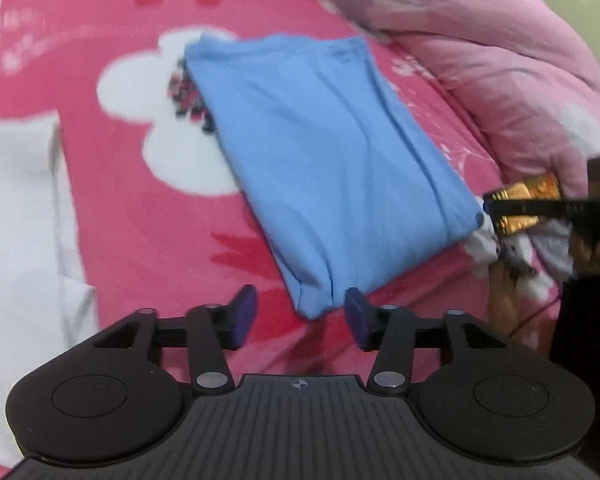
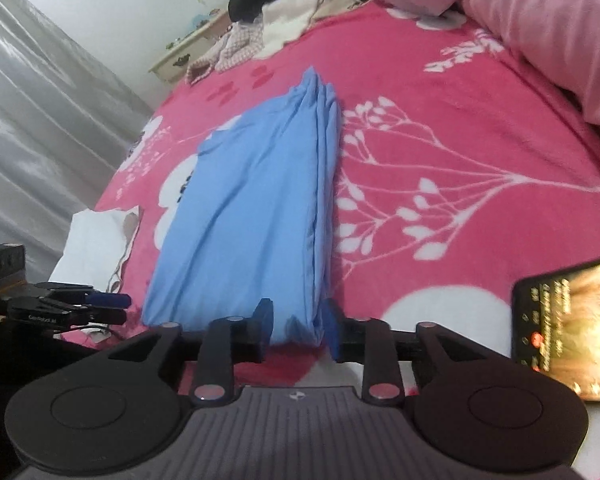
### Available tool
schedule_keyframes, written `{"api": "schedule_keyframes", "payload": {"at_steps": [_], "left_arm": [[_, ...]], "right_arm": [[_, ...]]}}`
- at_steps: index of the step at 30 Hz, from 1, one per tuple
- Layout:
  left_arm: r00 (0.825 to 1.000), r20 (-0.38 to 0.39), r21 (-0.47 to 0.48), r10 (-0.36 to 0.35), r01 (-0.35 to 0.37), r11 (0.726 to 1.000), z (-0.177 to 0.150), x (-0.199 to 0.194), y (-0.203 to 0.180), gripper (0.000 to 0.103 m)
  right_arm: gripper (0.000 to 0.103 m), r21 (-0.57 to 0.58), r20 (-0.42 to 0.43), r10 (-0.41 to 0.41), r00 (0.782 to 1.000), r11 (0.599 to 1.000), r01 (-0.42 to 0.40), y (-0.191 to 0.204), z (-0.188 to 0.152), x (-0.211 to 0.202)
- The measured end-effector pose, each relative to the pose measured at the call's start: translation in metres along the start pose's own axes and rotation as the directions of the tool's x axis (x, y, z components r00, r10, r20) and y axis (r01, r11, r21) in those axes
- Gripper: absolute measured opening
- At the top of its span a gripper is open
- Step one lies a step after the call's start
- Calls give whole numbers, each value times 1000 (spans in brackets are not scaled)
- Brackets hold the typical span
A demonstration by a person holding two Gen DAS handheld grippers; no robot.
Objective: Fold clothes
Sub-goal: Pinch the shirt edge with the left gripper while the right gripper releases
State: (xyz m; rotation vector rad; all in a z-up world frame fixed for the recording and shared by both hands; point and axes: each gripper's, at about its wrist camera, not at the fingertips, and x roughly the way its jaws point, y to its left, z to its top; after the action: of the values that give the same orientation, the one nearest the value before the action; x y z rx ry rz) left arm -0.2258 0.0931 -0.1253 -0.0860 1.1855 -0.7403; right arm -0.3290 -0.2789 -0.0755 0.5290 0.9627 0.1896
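A light blue garment (image 1: 324, 152) lies folded into a long rectangle on the pink flowered bedspread (image 1: 140, 220). In the left wrist view my left gripper (image 1: 300, 318) is open, and the garment's near corner lies in the gap without touching either pad. In the right wrist view the blue garment (image 2: 252, 208) stretches away from me. My right gripper (image 2: 297, 330) stands open astride its near right edge, where the stacked folds sit between the blue pads (image 2: 330, 328). The left gripper (image 2: 72, 308) shows at the left edge of that view.
A white cloth (image 2: 96, 240) lies left of the garment. A rolled pink quilt (image 2: 540, 20) runs along the right side of the bed. A lit phone (image 2: 568, 332) lies at the near right. Piled clothes (image 2: 268, 12) sit at the far end, and a grey curtain (image 2: 40, 120) hangs to the left.
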Motion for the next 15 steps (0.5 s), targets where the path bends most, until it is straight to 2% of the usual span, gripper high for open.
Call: {"api": "schedule_keyframes", "payload": {"at_steps": [3,4,5,6,7,9,12,15], "left_arm": [[1000,3,-48,1,-1,999,3,14,2,48],[1000,11,-55,8,-8,998,2,16,1,38],[1000,20,-63,17,-16,998,1,17,0,19],[1000,23,-66,15,-13,998,1,19,-1,8],[999,38,-49,22,-20,999,-1,17,-4,4],[997,59,-2,44,-44,999,-4,14,-10,3],[998,47,-3,47,-47,999,-8,14,-5,3],[997,50,7,51,-52,999,-7,13,-4,3]], "right_arm": [[30,-34,-12,16,1000,999,-16,2,-1,14],[18,-56,-20,6,1000,998,-7,5,-3,18],[6,-78,-27,-4,1000,997,2,7,-5,22],[4,-93,-28,-16,999,996,13,9,-7,23],[4,-100,-16,-21,1000,995,19,9,-9,21],[3,-108,24,-47,999,993,49,7,-11,13],[3,-84,26,-83,996,993,85,-3,-14,12],[2,-195,63,-130,989,971,140,10,-15,8]]}}
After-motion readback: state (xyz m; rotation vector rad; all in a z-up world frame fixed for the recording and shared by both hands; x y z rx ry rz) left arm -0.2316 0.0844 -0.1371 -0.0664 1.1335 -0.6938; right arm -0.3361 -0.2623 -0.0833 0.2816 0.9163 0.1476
